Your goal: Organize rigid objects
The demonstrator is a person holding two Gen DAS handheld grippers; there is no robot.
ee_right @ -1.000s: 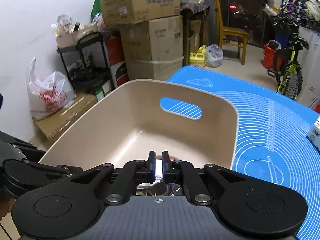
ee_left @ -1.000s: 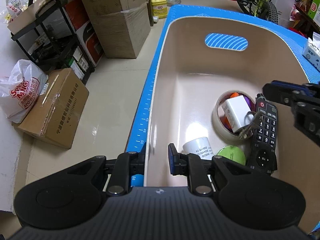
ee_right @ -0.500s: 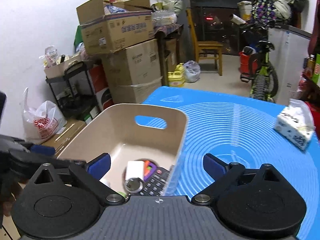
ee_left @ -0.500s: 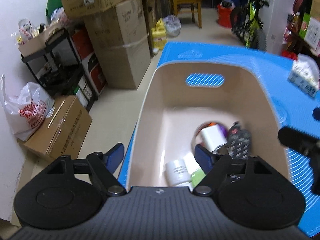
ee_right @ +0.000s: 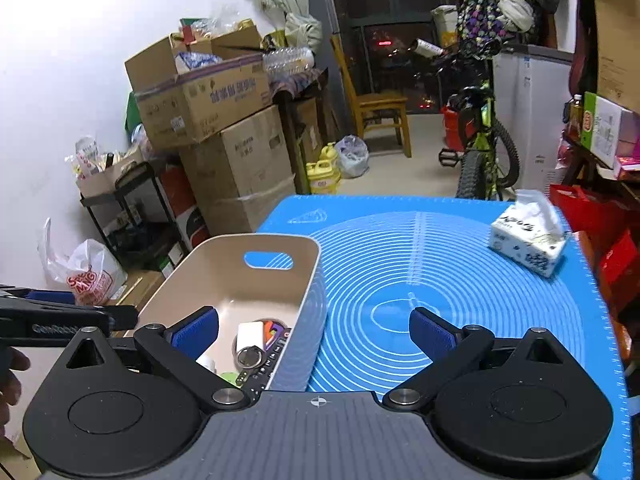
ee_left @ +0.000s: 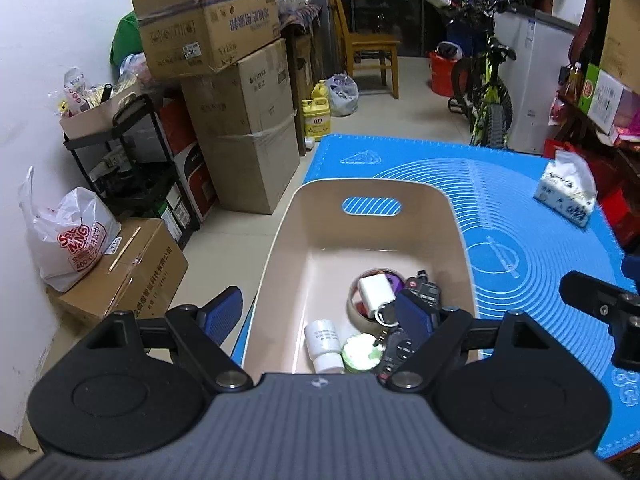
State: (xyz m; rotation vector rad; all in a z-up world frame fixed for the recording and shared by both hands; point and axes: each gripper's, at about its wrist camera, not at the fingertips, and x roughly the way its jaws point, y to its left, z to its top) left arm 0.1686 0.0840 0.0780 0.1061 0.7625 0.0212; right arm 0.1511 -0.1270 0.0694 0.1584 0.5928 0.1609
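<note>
A beige bin (ee_left: pixel 376 181) stands at the left edge of the blue mat (ee_left: pixel 520 220). Inside it lie a tape roll (ee_left: pixel 354 304), a white charger (ee_left: pixel 374 286), a black remote (ee_left: pixel 424 288), a white bottle (ee_left: pixel 322 338) and a green round lid (ee_left: pixel 360 354). My left gripper (ee_left: pixel 318 308) hovers above the bin's near end, open and empty. My right gripper (ee_right: pixel 314 330) is open and empty over the bin's right wall (ee_right: pixel 312 280). The charger (ee_right: pixel 250 334), a key ring (ee_right: pixel 248 358) and the remote (ee_right: pixel 272 356) show between its fingers, lower down.
A tissue pack (ee_right: pixel 528 244) sits at the mat's far right. On the floor to the left are stacked cardboard boxes (ee_left: pixel 240 128), a black shelf (ee_left: pixel 132 168) and a white plastic bag (ee_left: pixel 68 236). A bicycle (ee_right: pixel 484 148) and a wooden chair (ee_right: pixel 380 108) stand behind.
Both grippers went from shut to wide open and drew back and upward, away from the bin. The bin now looks smaller and lower in both views.
</note>
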